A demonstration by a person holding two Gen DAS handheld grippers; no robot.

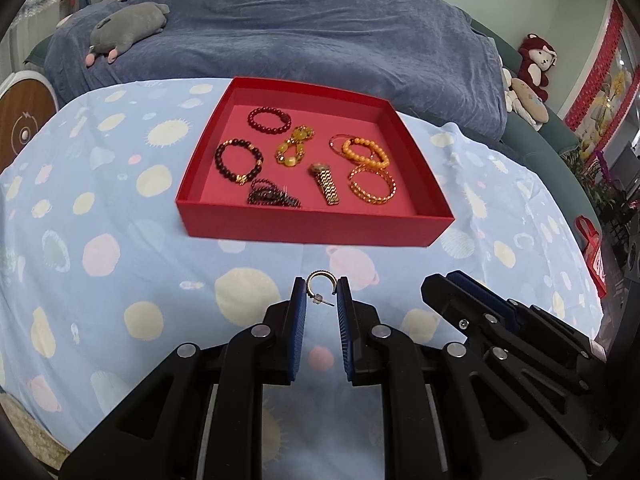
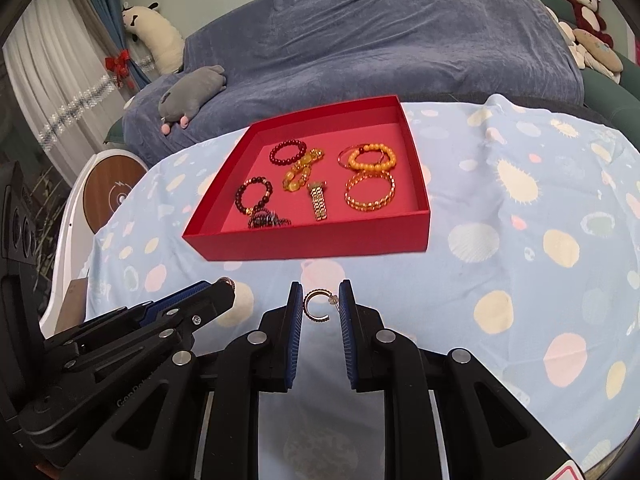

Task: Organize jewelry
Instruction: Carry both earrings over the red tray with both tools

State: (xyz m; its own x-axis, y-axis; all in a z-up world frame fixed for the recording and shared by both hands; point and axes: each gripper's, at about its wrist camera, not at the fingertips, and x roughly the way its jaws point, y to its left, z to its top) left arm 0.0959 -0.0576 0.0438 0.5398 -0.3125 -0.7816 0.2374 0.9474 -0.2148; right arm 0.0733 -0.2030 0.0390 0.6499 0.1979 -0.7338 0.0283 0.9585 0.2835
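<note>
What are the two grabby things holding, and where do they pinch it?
Each holds a small gold hoop earring. The left gripper pinches its earring across the hoop's sides; the right gripper pinches its own likewise.

Perhaps "Gen Robo…", left gripper (image 2: 228,286)

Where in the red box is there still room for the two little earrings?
The red box has bare floor along its back wall, behind the dark red bracelet, and in the near right corner, in front of the gold bangle. The near left corner is crowded: dark beads piled against a bracelet.
</note>
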